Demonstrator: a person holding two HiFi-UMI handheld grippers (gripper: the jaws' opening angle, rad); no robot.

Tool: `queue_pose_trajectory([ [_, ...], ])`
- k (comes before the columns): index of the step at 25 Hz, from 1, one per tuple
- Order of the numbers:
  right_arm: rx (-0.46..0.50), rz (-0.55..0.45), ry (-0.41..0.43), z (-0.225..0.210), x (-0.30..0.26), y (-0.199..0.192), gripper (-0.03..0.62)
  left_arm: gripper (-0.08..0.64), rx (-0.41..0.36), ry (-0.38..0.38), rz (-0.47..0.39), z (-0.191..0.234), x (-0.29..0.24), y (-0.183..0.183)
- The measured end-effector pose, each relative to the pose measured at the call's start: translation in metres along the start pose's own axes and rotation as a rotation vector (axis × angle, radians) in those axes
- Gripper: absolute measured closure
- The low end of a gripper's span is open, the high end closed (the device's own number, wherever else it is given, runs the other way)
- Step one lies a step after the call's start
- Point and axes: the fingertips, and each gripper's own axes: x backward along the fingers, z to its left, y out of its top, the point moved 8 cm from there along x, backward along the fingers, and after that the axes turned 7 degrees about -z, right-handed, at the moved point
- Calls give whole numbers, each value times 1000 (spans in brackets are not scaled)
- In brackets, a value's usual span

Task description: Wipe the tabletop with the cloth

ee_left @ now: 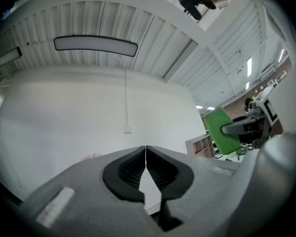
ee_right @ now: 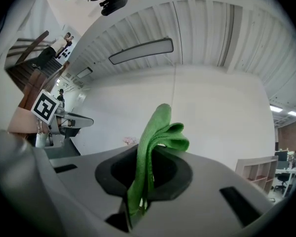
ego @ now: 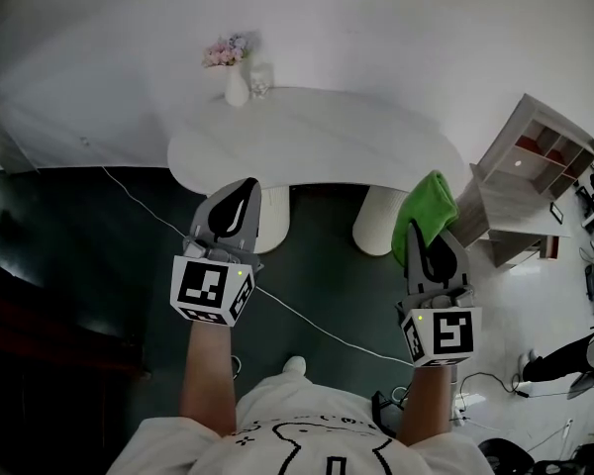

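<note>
A white rounded tabletop lies ahead in the head view. My right gripper is held up near the table's right end, shut on a folded green cloth. In the right gripper view the cloth stands pinched between the jaws, its fold sticking up. My left gripper hangs before the table's near left edge, shut with nothing in it; its jaws meet tip to tip in the left gripper view. The cloth also shows at the right of that view.
A white vase of flowers and a small jar stand at the table's far left. A wooden shelf unit is right of the table. A white cable runs across the dark floor. Two white pedestals hold the table.
</note>
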Motion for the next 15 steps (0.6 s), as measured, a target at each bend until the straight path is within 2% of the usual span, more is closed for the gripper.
queue_pose_trajectory([
  [7,16,33,-18,5,-44,-13,548,541,4,5,18,43,-24,-19],
  [15,12,34,-9,3,-90,-23,548,541,16,49,14,75,-45,-34],
])
